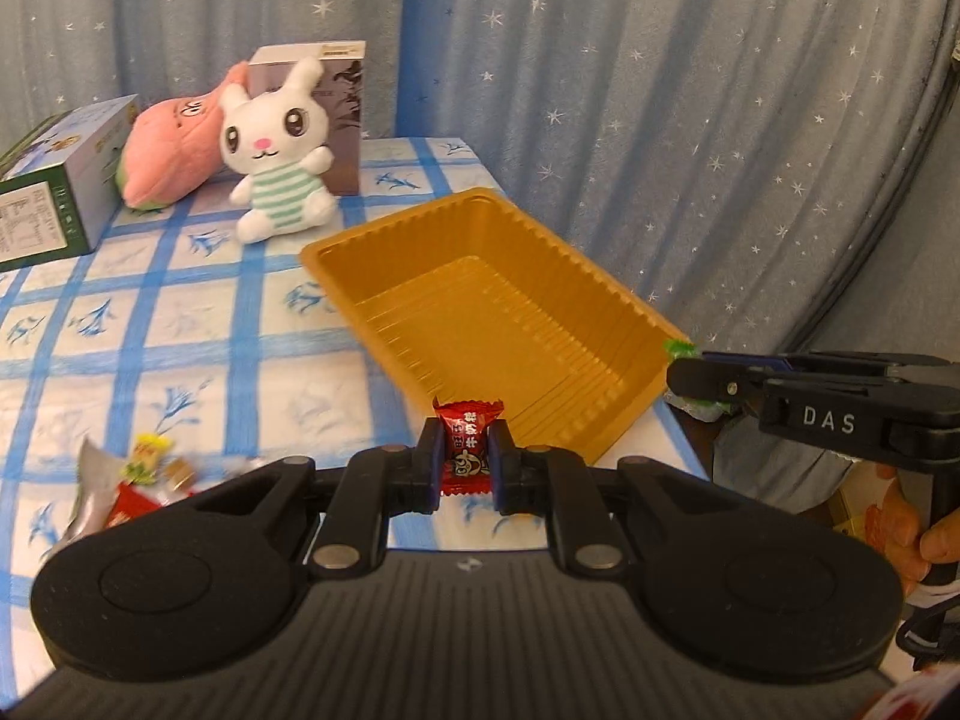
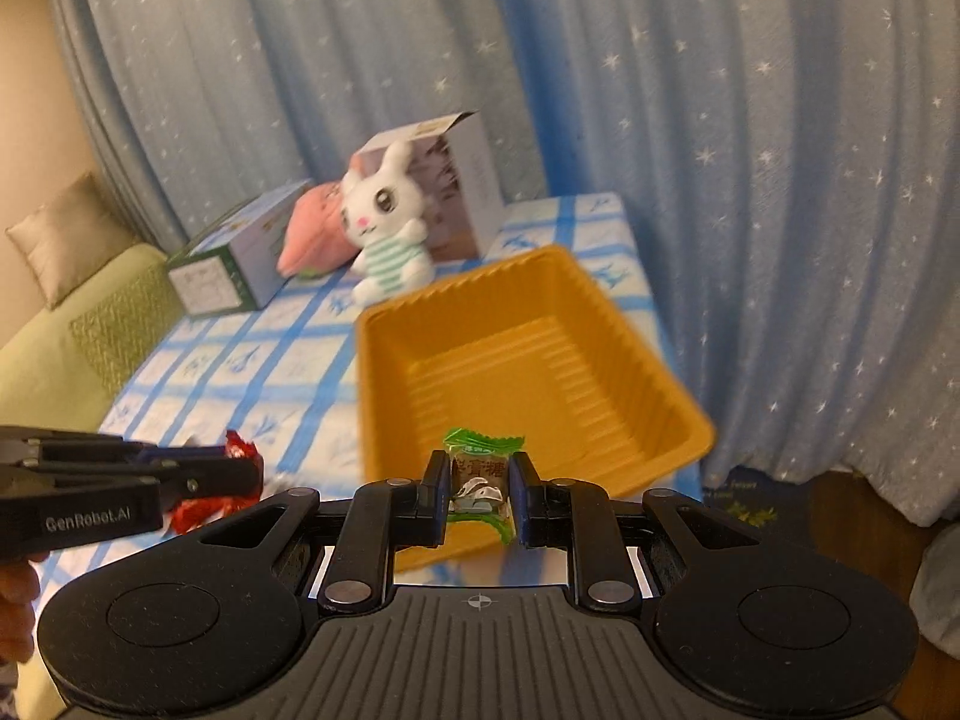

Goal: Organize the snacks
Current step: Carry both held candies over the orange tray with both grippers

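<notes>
Snacks are going into the ribbed orange plastic tray (image 1: 480,300): you are pinching a red-wrapped candy (image 1: 467,450) in the left gripper (image 1: 467,468) at lower centre, and a green-wrapped candy (image 2: 480,474) in the right gripper (image 2: 480,492); be releasing only above the tray's middle.

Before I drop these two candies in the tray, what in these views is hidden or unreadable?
- Snack pile, left wrist view: its near part is hidden behind the left claw body.
- Green candy, right wrist view: the label is blurred, its sides covered by the right claw.
- Tray, right wrist view: its near edge is hidden by the claw.
- Green box, left wrist view: cut off by the left edge.
</notes>
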`<state>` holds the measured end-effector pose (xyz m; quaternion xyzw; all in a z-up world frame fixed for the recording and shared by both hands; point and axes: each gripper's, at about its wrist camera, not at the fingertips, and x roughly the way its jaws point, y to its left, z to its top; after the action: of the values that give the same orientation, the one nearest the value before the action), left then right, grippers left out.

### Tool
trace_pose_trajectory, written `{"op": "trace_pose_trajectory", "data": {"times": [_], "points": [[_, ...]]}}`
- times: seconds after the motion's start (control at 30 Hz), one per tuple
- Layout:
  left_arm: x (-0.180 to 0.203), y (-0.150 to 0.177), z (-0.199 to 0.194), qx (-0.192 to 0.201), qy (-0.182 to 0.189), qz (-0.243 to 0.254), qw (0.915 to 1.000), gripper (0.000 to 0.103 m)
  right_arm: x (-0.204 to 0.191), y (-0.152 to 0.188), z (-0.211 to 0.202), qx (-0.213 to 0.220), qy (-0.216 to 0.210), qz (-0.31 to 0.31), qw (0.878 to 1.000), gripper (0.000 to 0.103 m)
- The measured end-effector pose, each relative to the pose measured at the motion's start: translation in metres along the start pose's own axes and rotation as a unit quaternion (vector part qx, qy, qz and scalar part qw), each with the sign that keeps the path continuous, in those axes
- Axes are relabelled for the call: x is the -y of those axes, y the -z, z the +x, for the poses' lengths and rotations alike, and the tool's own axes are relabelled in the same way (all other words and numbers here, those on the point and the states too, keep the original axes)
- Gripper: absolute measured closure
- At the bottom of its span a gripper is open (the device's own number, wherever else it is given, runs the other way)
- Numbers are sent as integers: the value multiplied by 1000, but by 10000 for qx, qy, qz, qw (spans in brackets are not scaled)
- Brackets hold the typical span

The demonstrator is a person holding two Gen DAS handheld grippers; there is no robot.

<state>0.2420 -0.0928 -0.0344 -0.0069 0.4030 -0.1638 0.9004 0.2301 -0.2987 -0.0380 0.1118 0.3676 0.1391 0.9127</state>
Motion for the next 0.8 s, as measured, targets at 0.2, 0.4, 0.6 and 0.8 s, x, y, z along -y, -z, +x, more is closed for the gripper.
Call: {"op": "trace_pose_trajectory", "data": {"times": [0.2, 0.4, 0.6, 0.8], "points": [[19, -19, 28, -26, -17, 76, 10000, 89, 26, -21, 13, 108, -29, 1, 9999, 82], [30, -32, 57, -149, -31, 107, 9998, 89, 39, -32, 31, 54, -62, -36, 10000, 82], [33, -37, 84, -299, -48, 103, 9995, 89, 50, -35, 48, -52, -28, 11, 10000, 82], [32, -37, 114, -550, -33, 12, 9985, 89, 60, -35, 62, -159, 27, 97, 9998, 82]]}}
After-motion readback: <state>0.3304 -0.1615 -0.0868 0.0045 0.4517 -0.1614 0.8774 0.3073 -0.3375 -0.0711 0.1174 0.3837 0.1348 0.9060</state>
